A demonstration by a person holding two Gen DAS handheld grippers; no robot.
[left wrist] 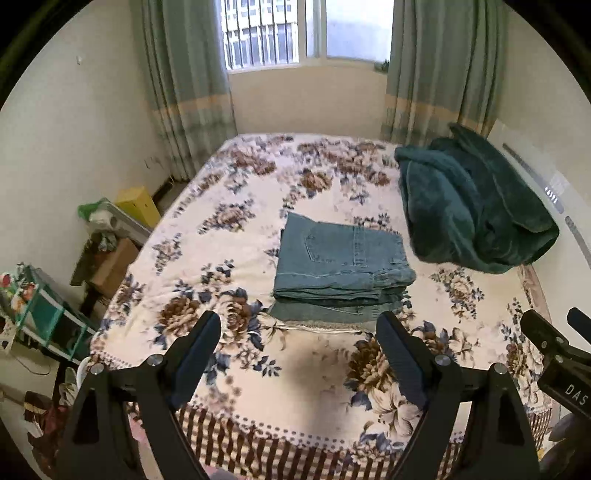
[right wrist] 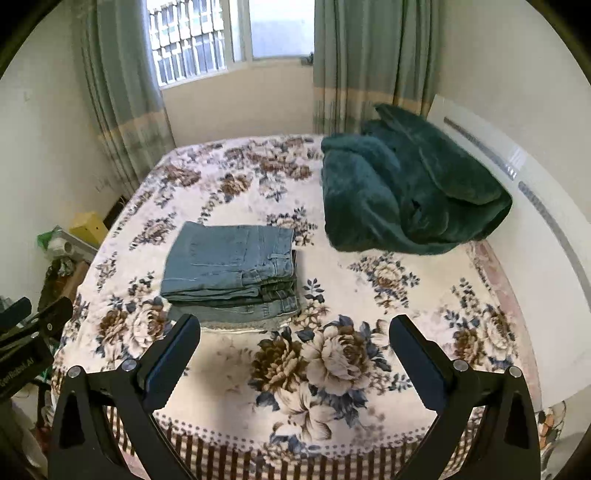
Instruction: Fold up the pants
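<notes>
Pants, blue denim, one pair [left wrist: 341, 266]: folded into a thick rectangular stack, back pocket uppermost, lying flat near the middle of the bed, nearer its near edge than its far one. Held by neither gripper.

Bedspread, cream with brown and blue flower print, one [left wrist: 236, 376]: covers the whole bed; a brown-striped border hangs over the near edge.

Blanket, dark green plush, one [left wrist: 476, 206]: heaped at the far right of the bed, well apart from the pants.

Left gripper, black, two-fingered, one [left wrist: 297, 338]: jaws spread wide, nothing between them; it hangs above the near edge of the bed, clear of the pants.

Right gripper, black, two-fingered, one [right wrist: 295, 341]: jaws likewise wide apart and empty, over the near edge, to the right of the pants.

Curtains, grey-green with a pale band, two [right wrist: 122, 85]: one at each side of the far window.

Window, barred, one [left wrist: 291, 31].

Box, yellow, one [left wrist: 138, 205]: on the floor left of the bed; contents not visible.

Box, brown cardboard, one [left wrist: 110, 267]: left of the bed, nearer; contents cannot be told.
</notes>
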